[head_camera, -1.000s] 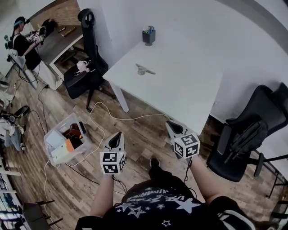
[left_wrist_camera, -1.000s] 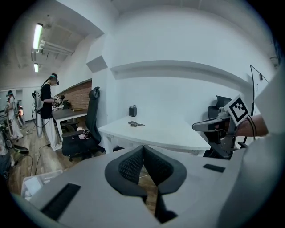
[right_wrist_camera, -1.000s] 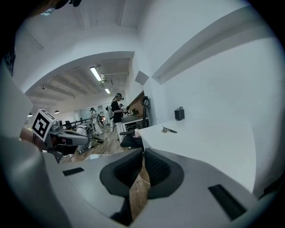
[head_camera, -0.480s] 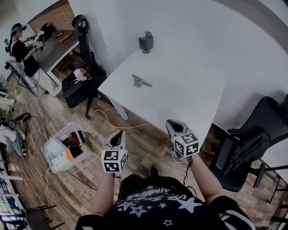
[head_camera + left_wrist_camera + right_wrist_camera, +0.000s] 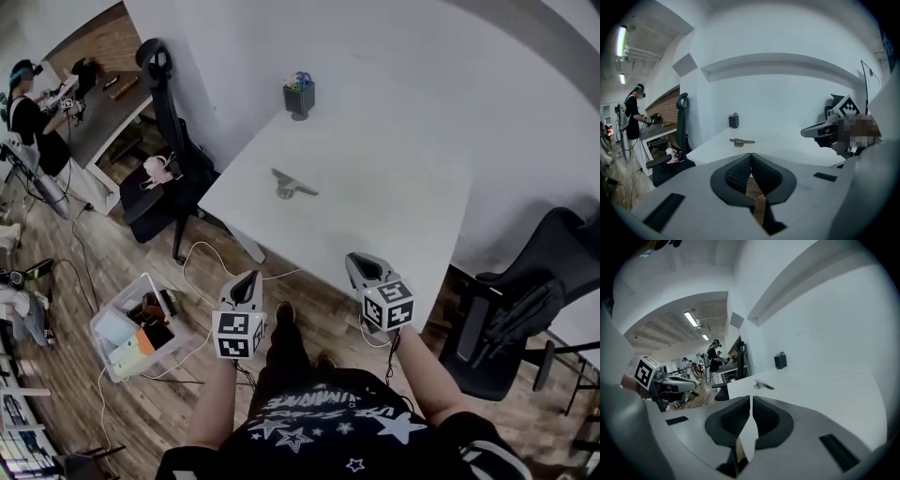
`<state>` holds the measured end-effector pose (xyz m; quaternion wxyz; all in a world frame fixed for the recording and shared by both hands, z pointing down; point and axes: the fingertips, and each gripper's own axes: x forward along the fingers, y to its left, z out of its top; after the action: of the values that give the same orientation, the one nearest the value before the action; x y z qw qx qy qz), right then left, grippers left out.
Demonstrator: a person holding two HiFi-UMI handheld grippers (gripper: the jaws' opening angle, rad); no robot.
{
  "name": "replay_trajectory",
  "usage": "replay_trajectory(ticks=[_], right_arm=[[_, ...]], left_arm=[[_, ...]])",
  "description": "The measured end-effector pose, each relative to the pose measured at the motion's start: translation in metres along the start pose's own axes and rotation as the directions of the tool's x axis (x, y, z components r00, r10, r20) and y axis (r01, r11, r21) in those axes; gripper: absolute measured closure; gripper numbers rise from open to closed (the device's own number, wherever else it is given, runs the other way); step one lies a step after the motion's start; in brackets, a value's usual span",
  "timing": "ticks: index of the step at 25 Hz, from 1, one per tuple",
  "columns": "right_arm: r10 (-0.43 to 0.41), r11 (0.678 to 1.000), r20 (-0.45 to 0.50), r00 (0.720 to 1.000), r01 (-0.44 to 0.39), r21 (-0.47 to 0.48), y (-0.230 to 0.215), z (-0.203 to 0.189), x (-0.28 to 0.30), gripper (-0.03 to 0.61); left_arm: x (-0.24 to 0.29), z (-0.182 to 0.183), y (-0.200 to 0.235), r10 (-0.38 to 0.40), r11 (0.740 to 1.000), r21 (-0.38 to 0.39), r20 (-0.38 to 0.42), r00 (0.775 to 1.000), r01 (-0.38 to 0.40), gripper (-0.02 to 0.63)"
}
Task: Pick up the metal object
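The metal object (image 5: 291, 184), a small grey piece with a flat arm, lies on the left part of the white table (image 5: 394, 197). It also shows far ahead in the left gripper view (image 5: 741, 141) and in the right gripper view (image 5: 761, 385). My left gripper (image 5: 246, 281) hangs over the wooden floor, short of the table's near edge, shut and empty. My right gripper (image 5: 359, 267) is held at the table's near edge, jaws together with nothing between them. In their own views, the left gripper (image 5: 751, 155) and the right gripper (image 5: 751, 400) both point toward the table.
A dark pen holder (image 5: 299, 97) stands at the table's far corner. One black office chair (image 5: 164, 159) is left of the table, another (image 5: 520, 300) to its right. A clear plastic box (image 5: 136, 323) and cables lie on the floor. A person (image 5: 23, 112) works at a far desk.
The table and metal object have drawn nearer and lower in the head view as I step forward. Both grippers stay shut at the same spots in the picture.
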<state>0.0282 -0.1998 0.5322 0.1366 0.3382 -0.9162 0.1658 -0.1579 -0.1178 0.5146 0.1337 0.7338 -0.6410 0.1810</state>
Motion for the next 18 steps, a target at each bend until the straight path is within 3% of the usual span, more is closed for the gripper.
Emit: replay_trajectory(ticks=[7,15,18], right_arm=[[-0.089,0.996,-0.007,0.996,0.09,0.02,-0.03,0.027,0.064,0.529],[-0.189,0.979,-0.038,0.981,0.191,0.067,-0.063,0.048,0.128,0.529],[-0.216,0.972,-0.043,0.976,0.218,0.081,-0.073,0.054,0.144,0.529]], left_arm=[[0.081,0.038,0.045,-0.11,0.989,0.099,0.017,0.994,0.108,0.592],[0.171,0.061,0.085,-0.214,0.95,0.227,-0.035,0.976,0.216,0.589],[0.195,0.064,0.094,-0.237,0.929,0.28,-0.047,0.97,0.241,0.515]])
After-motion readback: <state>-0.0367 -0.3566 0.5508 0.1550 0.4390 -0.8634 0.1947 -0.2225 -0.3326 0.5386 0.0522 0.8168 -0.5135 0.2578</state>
